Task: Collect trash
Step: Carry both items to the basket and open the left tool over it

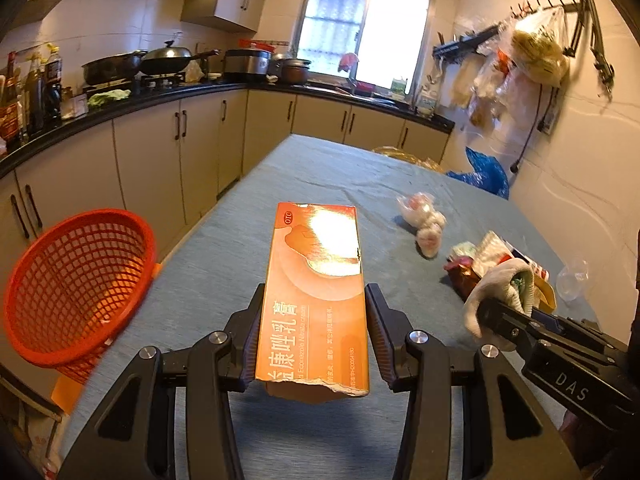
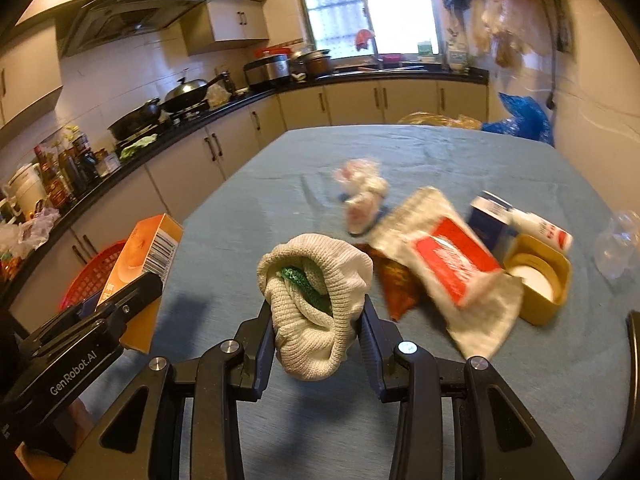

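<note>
My left gripper (image 1: 314,300) is shut on a long orange medicine box (image 1: 316,280) and holds it above the blue-grey table (image 1: 240,240). The box also shows in the right wrist view (image 2: 144,256). A red mesh basket (image 1: 76,288) stands just off the table's left edge, left of the box. My right gripper (image 2: 316,308) is shut on a crumpled white knitted cloth (image 2: 316,300) with something green inside. That cloth also shows at the right of the left wrist view (image 1: 504,292).
A pile of trash lies on the table's right side: a white and red packet (image 2: 448,256), an orange wrapper (image 2: 396,284), a blue carton (image 2: 488,216), a yellow lid (image 2: 536,280), a crumpled plastic bag (image 2: 360,192). Kitchen counters (image 1: 120,104) run along the left and back.
</note>
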Demonstrator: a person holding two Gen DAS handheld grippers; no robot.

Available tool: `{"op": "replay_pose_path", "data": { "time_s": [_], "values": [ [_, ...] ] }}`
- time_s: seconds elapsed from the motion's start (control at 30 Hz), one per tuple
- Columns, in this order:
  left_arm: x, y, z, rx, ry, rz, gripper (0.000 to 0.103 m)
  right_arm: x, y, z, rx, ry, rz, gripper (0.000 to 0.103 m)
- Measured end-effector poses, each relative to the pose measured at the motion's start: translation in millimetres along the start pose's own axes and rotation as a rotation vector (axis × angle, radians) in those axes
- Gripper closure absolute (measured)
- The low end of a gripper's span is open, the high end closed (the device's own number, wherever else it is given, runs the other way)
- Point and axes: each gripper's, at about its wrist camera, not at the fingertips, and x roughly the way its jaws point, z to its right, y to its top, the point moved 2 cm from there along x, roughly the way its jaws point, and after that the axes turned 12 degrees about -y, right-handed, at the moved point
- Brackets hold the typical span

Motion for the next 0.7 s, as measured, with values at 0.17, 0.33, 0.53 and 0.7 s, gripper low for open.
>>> {"op": "replay_pose_path", "data": {
  "time_s": [0.17,0.33,0.53,0.7],
  "values": [
    [-14,8,-25,-0.029,0.043,0.039,0.058,4,8,-31,-0.046,0.051,-0.008,0.062],
    [-31,13,-58,-0.086,0.094,0.066,0.058,9,15,-68,-0.094,0.128,-0.032,0.062],
    [-54,19,-98,-0.135,0.169,0.096,0.058,7,21,-118,-0.156,0.227,-0.056,0.061],
    [-70,21,-128,-0.177,0.229,0.113,0.058,7,29,-158,-0.208,0.293,-0.064,0.061]
  ]
}}
